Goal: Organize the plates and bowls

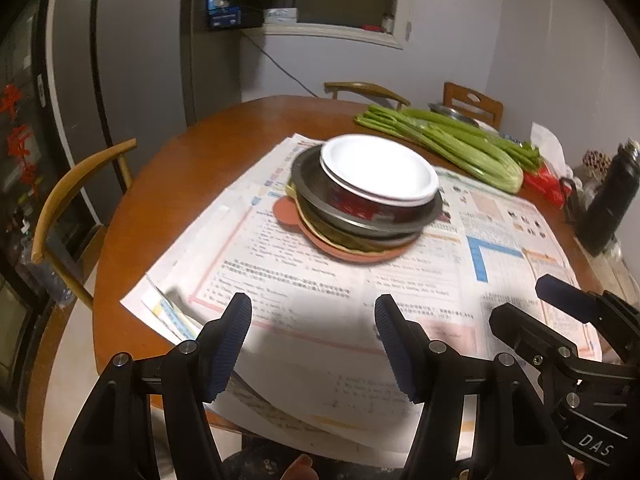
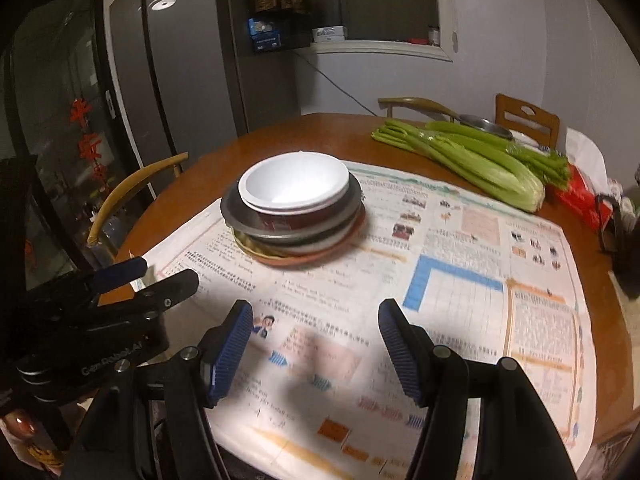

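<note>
Stack [image 1: 366, 200] sits mid-table on newspaper [image 1: 360, 280], short of celery [image 1: 452, 140]: white bowl [image 1: 380, 168] on top, nested in grey metal dish [image 1: 320, 196], flat plates beneath, terracotta plate [image 1: 288, 216] lowest. Looks like sorting is done; no loose dishes visible near stack.

Your left gripper [image 1: 314, 336]: jaws spread, empty, well short of stack. Your right gripper [image 2: 316, 344]: same, empty.

Left to do, by my judgement: nothing, or move the stack.

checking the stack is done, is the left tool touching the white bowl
Apart. In the left wrist view the left tool is open over the newspaper, with printed page between it and the white bowl.
</note>
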Demonstrator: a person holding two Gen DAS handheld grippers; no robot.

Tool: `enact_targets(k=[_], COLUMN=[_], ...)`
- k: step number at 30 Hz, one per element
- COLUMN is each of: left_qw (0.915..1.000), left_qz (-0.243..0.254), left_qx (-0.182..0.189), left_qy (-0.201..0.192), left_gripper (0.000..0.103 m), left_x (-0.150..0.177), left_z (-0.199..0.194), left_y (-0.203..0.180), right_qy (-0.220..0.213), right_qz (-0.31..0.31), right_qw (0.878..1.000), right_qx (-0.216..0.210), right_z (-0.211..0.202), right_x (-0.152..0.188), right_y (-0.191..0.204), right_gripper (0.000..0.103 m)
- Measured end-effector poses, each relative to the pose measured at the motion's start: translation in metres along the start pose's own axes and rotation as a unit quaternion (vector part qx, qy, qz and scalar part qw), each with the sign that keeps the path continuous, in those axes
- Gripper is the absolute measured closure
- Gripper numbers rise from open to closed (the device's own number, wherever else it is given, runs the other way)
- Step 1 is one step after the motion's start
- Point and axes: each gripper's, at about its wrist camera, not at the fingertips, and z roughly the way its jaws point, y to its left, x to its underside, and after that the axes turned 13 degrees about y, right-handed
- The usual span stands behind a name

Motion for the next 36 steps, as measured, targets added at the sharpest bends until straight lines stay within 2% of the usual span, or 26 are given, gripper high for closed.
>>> enact_targets(k=[7,36], left_qw=[0.9996,0.9997], left_qz=[0.013,0.023], left_qx=[0.009,-0.001], left_qy=[0.023,0.014], left_gripper=[0.037,0.037], left_x=[0.006,0.012], left_z=[0.007,-0.008], left_y=[-0.006,-0.007], right_qy=[0.0,-0.003], right_qz=[0.012,0.013], right_qw=[1.0,1.0], right_qx=[0.0,-0.002], right_z=[-0.002,-0.009], right_x=[0.013,0.025], right_y=[-0.003,0.001], right_gripper=[0.038,0.038])
